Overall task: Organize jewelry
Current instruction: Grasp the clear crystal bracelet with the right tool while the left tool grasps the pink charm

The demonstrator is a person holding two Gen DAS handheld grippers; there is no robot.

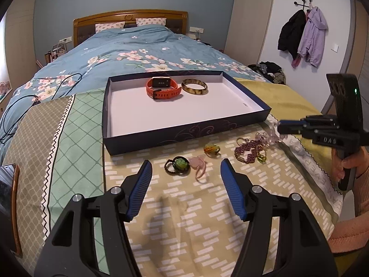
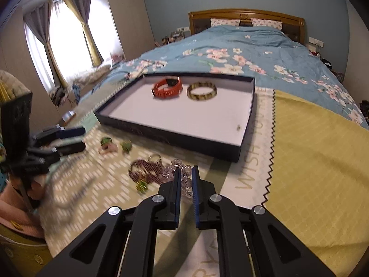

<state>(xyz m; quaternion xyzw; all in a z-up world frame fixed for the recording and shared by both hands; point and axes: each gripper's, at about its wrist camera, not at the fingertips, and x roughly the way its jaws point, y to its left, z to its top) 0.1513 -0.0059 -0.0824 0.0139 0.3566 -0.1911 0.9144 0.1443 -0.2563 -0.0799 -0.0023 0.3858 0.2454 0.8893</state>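
Note:
A dark blue tray (image 1: pixel 184 133) (image 2: pixel 161 136) with a white floor lies on the bed and holds an orange watch (image 1: pixel 162 88) (image 2: pixel 167 87) and a brown bangle (image 1: pixel 194 87) (image 2: pixel 201 90). In front of it lie a black ring with a green stone (image 1: pixel 177 165), a pink bracelet (image 1: pixel 199 167), an amber ring (image 1: pixel 211 150), a purple bead bracelet (image 1: pixel 248 152) (image 2: pixel 145 168) and a clear crystal bracelet (image 1: pixel 269 137) (image 2: pixel 184 180). My left gripper (image 1: pixel 186 169) is open over the green-stone ring. My right gripper (image 2: pixel 186 173) (image 1: pixel 280 128) is shut on the clear crystal bracelet.
Patterned cloths (image 1: pixel 69 138) and a yellow cloth (image 2: pixel 318 152) cover the bed end. A floral blue quilt (image 1: pixel 129 53) lies behind the tray. A phone (image 1: pixel 9 203) lies at the left edge. Cables (image 1: pixel 18 106) run over the quilt.

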